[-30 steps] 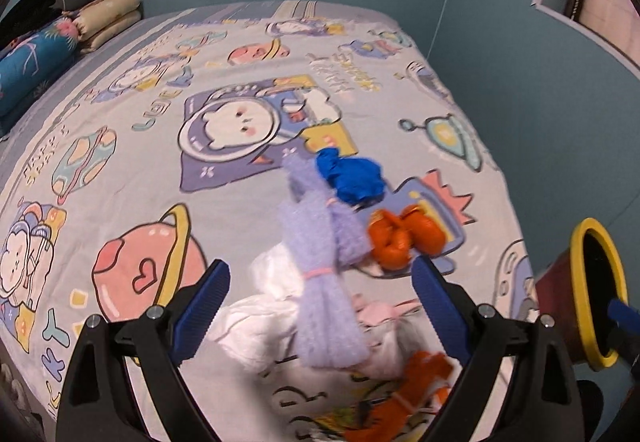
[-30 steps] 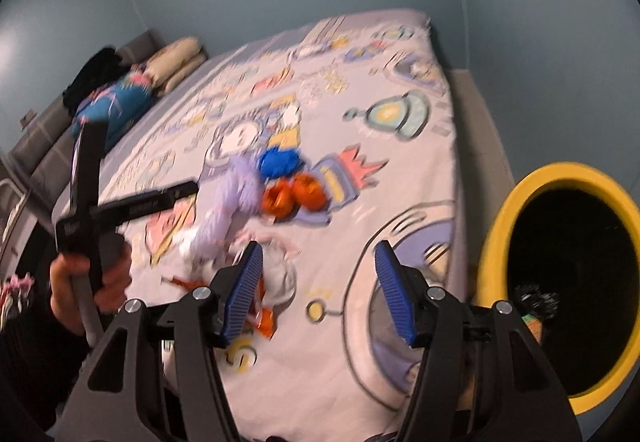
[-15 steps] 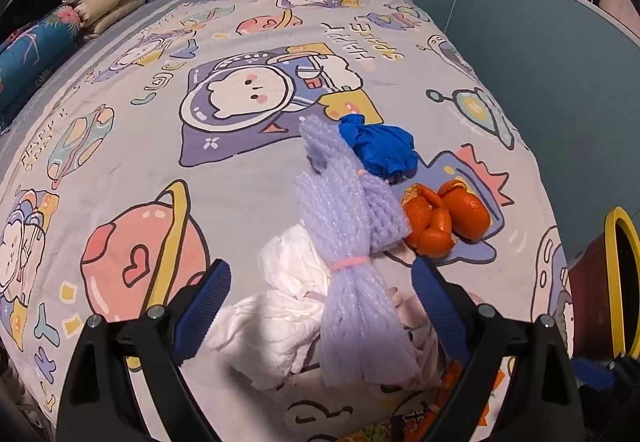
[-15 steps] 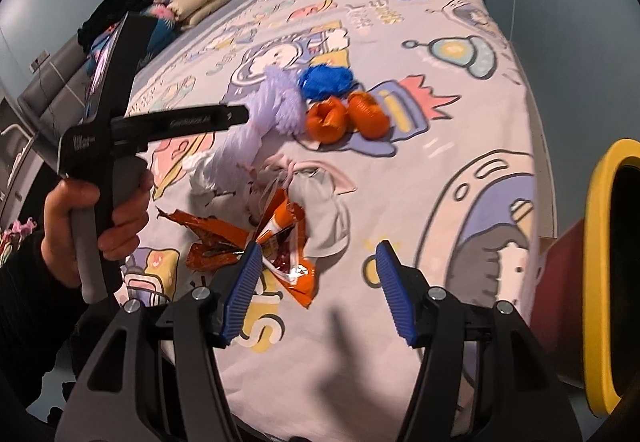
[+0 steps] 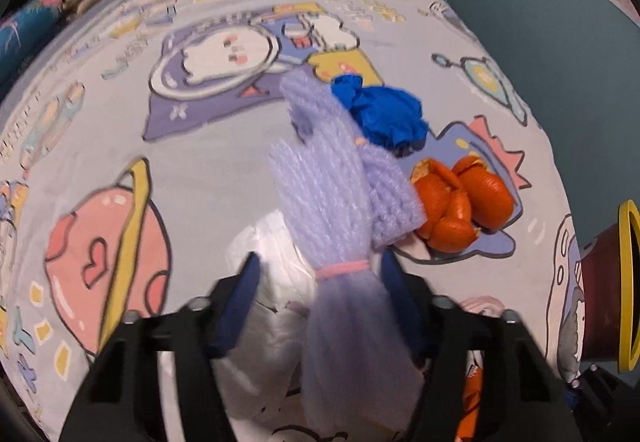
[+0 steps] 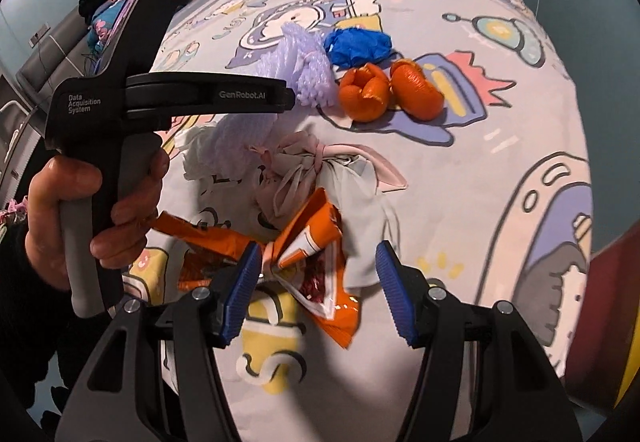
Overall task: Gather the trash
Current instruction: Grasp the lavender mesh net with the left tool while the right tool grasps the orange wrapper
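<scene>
- One purple foam net bundle (image 5: 344, 202)
- One blue crumpled wad (image 6: 358, 46)
- Two orange peel clumps (image 6: 390, 90)
- Two orange snack wrappers (image 6: 316, 262)
- One bin (image 5: 612, 290)

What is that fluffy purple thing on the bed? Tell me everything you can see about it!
The purple foam net is a long, pale lilac bundle of soft meshy foam, like fruit-packing sleeves. A thin pink band ties it near one end, so that end bunches tight while the other fans out. It lies on the cartoon bedsheet, over crumpled white tissue, beside a blue wad and orange peels. The left gripper has just been closing around its tied end.
</scene>
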Demonstrator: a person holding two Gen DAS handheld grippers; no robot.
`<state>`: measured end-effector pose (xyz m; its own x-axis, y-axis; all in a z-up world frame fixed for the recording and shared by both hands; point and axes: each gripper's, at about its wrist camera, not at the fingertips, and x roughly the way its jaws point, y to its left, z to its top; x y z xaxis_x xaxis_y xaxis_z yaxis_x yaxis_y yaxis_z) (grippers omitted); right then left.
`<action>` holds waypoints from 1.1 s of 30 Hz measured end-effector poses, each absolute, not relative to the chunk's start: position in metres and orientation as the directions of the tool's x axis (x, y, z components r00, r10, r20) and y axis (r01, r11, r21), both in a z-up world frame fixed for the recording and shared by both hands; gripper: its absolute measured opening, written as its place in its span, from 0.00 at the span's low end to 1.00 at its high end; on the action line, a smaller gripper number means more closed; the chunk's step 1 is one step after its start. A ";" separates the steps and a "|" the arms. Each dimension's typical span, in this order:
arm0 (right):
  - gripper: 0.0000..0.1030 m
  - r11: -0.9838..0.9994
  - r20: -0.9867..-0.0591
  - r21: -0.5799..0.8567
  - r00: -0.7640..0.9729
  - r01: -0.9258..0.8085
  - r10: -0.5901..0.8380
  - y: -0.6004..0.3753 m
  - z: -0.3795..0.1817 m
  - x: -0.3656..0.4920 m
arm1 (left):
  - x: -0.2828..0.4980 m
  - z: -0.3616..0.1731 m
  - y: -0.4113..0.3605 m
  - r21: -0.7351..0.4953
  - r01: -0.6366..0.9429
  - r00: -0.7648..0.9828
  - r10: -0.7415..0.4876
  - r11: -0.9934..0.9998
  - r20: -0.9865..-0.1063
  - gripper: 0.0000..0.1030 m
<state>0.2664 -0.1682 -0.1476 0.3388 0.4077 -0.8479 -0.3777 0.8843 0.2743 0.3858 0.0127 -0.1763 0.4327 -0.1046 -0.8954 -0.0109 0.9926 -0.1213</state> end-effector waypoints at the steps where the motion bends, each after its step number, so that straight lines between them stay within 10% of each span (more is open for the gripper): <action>1: 0.54 0.884 -0.850 0.280 0.331 -0.374 0.410 -0.167 -0.150 0.269 | 0.388 -0.180 0.014 -0.138 -0.019 0.418 -0.117 0.990 -0.901 0.40; 16: 0.18 0.864 -0.843 0.302 0.310 -0.403 0.439 -0.152 -0.156 0.272 | 0.383 -0.170 0.018 -0.173 0.005 0.431 -0.158 0.985 -0.888 0.24; 33: 0.07 0.874 -0.804 0.298 0.393 -0.385 0.447 -0.170 -0.132 0.260 | 0.348 -0.118 0.036 -0.213 0.022 0.519 -0.193 0.977 -0.833 0.24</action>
